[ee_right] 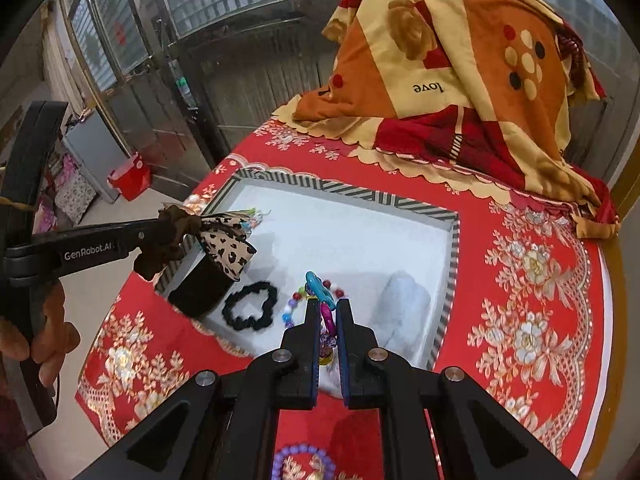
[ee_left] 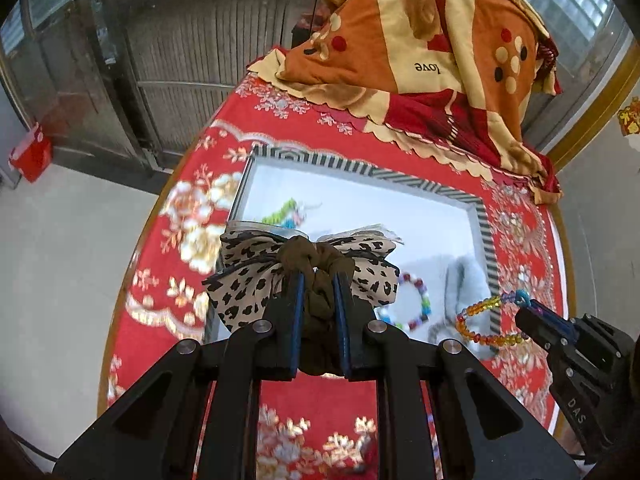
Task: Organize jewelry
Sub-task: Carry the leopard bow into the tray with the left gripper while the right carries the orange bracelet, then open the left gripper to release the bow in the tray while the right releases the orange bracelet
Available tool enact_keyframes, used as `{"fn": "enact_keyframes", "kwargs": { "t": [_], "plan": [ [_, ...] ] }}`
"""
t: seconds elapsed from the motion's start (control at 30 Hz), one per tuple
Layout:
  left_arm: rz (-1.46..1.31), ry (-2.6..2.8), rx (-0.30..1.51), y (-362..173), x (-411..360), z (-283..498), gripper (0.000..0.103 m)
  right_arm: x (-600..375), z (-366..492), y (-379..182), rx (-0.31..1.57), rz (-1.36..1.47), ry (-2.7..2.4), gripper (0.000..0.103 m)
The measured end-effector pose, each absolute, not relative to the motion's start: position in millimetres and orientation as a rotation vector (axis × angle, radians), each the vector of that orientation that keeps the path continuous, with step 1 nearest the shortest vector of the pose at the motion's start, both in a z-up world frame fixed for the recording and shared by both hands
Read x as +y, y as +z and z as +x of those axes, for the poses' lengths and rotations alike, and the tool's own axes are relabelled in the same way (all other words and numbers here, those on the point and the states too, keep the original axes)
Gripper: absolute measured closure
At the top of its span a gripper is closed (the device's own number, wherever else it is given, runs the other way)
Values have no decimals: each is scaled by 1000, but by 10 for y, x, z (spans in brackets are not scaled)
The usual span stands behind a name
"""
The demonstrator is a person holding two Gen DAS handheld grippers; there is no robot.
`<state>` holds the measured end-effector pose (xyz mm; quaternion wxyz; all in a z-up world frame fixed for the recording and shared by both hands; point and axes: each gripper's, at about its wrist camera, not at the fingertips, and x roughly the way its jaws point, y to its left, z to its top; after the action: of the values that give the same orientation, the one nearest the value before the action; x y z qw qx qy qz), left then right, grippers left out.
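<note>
Big red floral tablecloth [ee_right: 532, 320] covers the table, with a folded orange "love" blanket [ee_right: 460, 80] heaped at the far end. In the middle sits a white tray [ee_right: 454, 256] with a striped rim. Inside it: a black cup [ee_right: 200, 288], a black scrunchie [ee_right: 250, 306], a beaded bracelet [ee_left: 416, 304] and a pale cloth roll [ee_right: 404, 304]. The left gripper [ee_left: 316, 280] is pinching a leopard-print bow scrunchie [ee_left: 304, 276] above the cup. The right gripper [ee_right: 329, 308] is clamped on a colourful bead bracelet [ee_left: 488, 320] over the tray's near edge.

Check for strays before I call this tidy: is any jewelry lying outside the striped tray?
Yes. A purple bead bracelet lies on the red tablecloth, outside the striped tray, just below the right gripper.
</note>
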<state>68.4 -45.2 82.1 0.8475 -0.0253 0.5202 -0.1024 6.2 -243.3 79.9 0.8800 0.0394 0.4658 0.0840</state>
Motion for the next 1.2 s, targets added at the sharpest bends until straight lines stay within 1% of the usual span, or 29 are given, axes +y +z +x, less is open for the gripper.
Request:
{"fn": "enact_keyframes", "kwargs": {
  "t": [0.33, 0.53, 0.87, 1.13, 1.2],
  "plan": [
    [-38, -205, 1101, 725, -598, 1335, 90, -2438, 579, 718, 993, 111, 161, 96],
    [-20, -195, 1111, 539, -731, 1635, 90, -2405, 879, 555, 1026, 148, 180, 96],
    [13, -183, 1205, 24, -816, 1690, 90, -2657, 1243, 11, 1122, 231, 125, 96],
    [2, -170, 1242, -135, -799, 1640, 89, -2740, 1399, -283, 1180, 234, 92, 96],
    [4, -167, 1241, -145, -796, 1622, 89, -2749, 1387, -301, 1179, 240, 98, 94]
  ]
}}
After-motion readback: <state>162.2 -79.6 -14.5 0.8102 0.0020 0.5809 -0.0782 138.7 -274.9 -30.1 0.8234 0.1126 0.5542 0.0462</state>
